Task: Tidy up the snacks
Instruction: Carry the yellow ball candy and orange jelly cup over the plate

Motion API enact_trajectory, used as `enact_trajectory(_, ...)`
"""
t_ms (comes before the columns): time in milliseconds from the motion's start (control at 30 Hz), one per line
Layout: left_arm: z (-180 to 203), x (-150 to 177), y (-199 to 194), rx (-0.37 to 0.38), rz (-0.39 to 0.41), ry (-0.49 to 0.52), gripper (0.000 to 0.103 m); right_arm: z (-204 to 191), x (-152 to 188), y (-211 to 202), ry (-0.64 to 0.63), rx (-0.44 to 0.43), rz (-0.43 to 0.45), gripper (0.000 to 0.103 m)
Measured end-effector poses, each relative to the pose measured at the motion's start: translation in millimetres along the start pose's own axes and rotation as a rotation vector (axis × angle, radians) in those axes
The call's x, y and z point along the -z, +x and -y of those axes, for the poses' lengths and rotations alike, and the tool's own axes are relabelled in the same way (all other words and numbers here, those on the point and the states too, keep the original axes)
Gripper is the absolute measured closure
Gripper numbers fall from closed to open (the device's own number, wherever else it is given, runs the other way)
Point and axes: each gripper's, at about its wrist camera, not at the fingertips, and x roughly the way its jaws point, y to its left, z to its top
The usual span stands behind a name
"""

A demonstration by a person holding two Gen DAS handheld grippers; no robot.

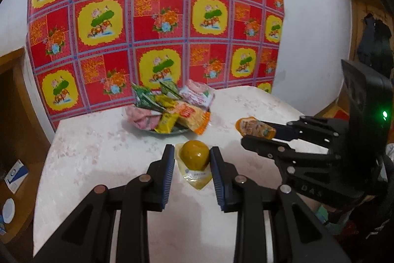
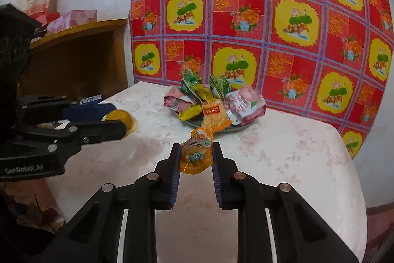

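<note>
1. With both hands loaded, the move turns on where the plate (image 1: 183,131) lies from each set of fingers: at 12 o'clock, ahead of both.
2. Left gripper (image 1: 192,159): fingers pinching a jelly cup (image 1: 194,157) by its dome, one pad on each side. Sealed flap points back toward the camera, so its long axis runs along the fingers.
3. Right gripper (image 2: 195,157): fingers pinching an orange pouch (image 2: 197,152) across its width. Long axis runs 6 to 12, top end toward the plate.
4. Both items look clear of the counter (image 2: 283,152); contact underneath can't be confirmed.
5. The plate sits at the far side of the counter, already heaped with packets (image 2: 214,105).
6. In the right wrist view the plate starts just beyond the pouch tip, slightly toward 1 o'clock. In the left wrist view it is further ahead, between 11 and 12.
7. Judgement: right hand is nearer, so the pouch likely goes first, straight ahead. Cup follows.
8. Risk: the heap is full at the near edge; a drop there could slide off.
</note>
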Motion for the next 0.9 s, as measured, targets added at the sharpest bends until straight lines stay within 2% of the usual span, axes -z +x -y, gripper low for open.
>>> enact_trajectory(233, 0.6, -15.7, 26.0, -0.030, -0.024, 0.068, 0.073, -1.7, -23.3, 16.6, -0.066, -0.002, -0.016, 0.079)
enact_trajectory(433, -14.3, -25.9, 44.2, 0.015, -0.024, 0.022, 0.073, 10.3, -43.7, 32.3, -0.041, -0.007, -0.022, 0.078)
enact_trajectory(900, -38.9, -51.4, 86.9, -0.005, -0.058, -0.005, 0.073, 20.2, -76.1, 75.8, -0.084, -0.041, -0.035, 0.078)
